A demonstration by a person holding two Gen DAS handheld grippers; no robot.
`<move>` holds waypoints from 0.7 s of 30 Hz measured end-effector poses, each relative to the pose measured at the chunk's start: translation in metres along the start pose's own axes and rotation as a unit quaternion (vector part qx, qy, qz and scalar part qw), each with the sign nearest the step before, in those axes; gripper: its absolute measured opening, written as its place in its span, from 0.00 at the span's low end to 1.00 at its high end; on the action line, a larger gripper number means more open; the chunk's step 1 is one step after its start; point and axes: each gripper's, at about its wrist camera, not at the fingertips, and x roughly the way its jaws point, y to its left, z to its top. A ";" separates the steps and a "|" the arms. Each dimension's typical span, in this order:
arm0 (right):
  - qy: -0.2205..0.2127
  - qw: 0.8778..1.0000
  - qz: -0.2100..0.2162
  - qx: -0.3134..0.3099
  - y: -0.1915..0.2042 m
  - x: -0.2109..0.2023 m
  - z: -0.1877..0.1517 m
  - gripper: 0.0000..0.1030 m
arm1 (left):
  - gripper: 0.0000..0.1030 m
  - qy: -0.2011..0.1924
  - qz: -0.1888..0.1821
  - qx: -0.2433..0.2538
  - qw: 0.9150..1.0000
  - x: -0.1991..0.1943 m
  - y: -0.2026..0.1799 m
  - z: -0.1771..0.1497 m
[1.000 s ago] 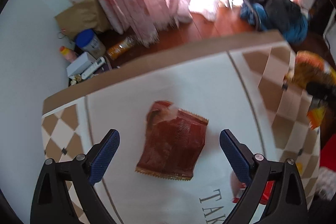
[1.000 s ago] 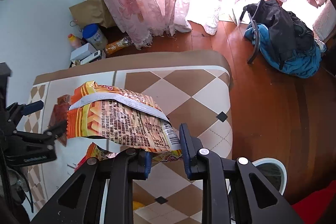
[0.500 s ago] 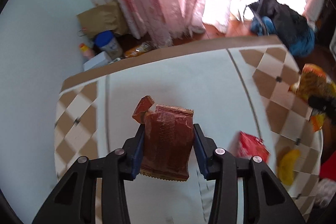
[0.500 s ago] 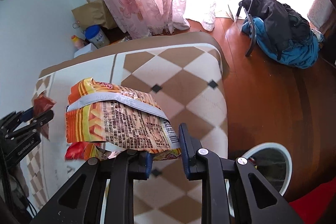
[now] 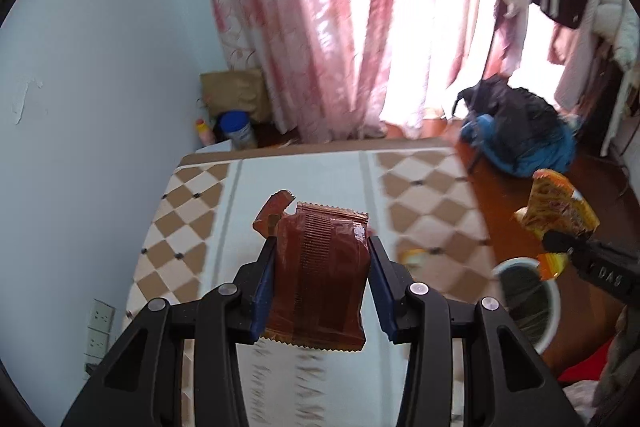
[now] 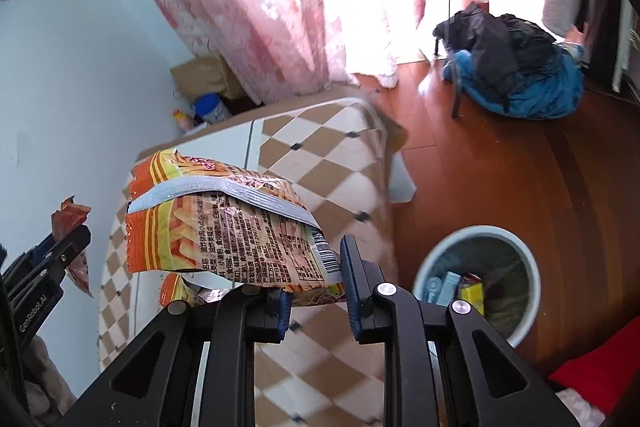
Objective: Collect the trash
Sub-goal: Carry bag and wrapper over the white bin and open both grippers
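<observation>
Two wrappers are up off the table, one per gripper. At the bottom centre of the left wrist view, the left gripper (image 5: 322, 283) has its fingers pressed against both sides of a brown wrapper (image 5: 320, 279), which stands upright between them. In the right wrist view the right gripper (image 6: 314, 293) pinches the lower edge of an orange snack bag (image 6: 216, 223), most of it sticking out toward the left of the frame. The bin (image 6: 478, 279) sits lower right, on the wood floor (image 6: 520, 167) just beside the checked table (image 6: 320, 163). Each piece should probably be carried over the bin's mouth before the fingers open, since light, floppy film may drift. More litter (image 5: 414, 255) lies near the table's right edge.
</observation>
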 end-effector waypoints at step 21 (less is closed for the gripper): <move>0.095 0.983 -0.092 0.131 -0.302 0.018 -0.075 0.22 | 0.38 0.158 -0.215 0.024 0.964 0.082 -0.298 -0.053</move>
